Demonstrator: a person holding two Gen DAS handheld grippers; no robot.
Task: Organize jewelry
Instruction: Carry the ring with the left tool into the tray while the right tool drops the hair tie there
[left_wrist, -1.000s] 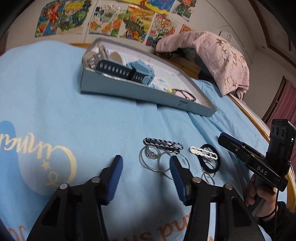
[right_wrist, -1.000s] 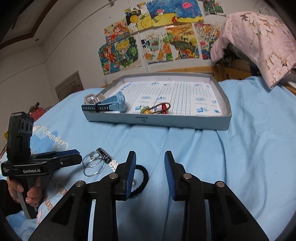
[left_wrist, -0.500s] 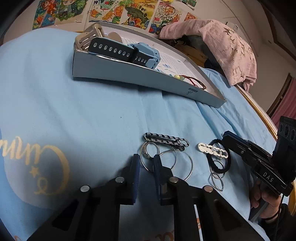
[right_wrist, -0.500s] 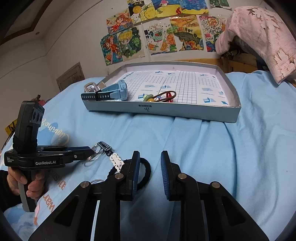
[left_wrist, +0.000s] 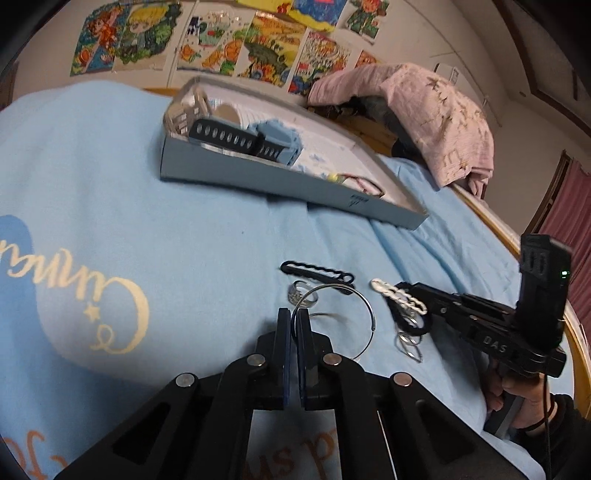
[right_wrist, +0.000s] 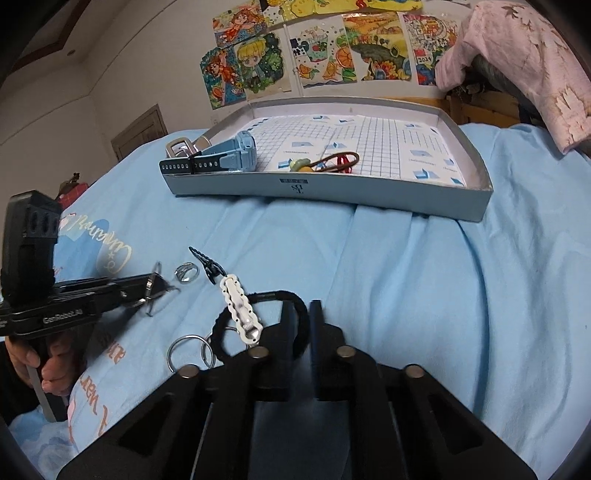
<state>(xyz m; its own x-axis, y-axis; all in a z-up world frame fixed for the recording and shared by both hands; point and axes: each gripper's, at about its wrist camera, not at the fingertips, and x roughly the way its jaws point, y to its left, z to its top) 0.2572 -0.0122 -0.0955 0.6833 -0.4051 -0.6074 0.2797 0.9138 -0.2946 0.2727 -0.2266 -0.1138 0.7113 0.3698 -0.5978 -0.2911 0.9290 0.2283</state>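
Note:
My left gripper (left_wrist: 293, 314) is shut on a large silver hoop (left_wrist: 365, 306) and holds it a little above the blue sheet; it also shows in the right wrist view (right_wrist: 151, 284). A silver ring (left_wrist: 297, 290), a black clip (left_wrist: 317, 271) and a white clip (left_wrist: 399, 297) lie beside it. My right gripper (right_wrist: 299, 310) is shut on the black hair tie (right_wrist: 255, 325), with the white clip (right_wrist: 240, 306) across it and small silver rings (right_wrist: 188, 350) to the left. The grey tray (right_wrist: 332, 188) holds a blue watch (right_wrist: 225, 157) and a red-brown bracelet (right_wrist: 332, 162).
The tray (left_wrist: 280, 181) stands at the back of the bed. A pink blanket (left_wrist: 424, 110) is heaped at the back right. A wooden bed rail (left_wrist: 491, 225) runs along the right side. Drawings hang on the wall (right_wrist: 332, 51).
My left gripper closed on the large silver hoop and lifted it. My right gripper closed further onto the black hair tie.

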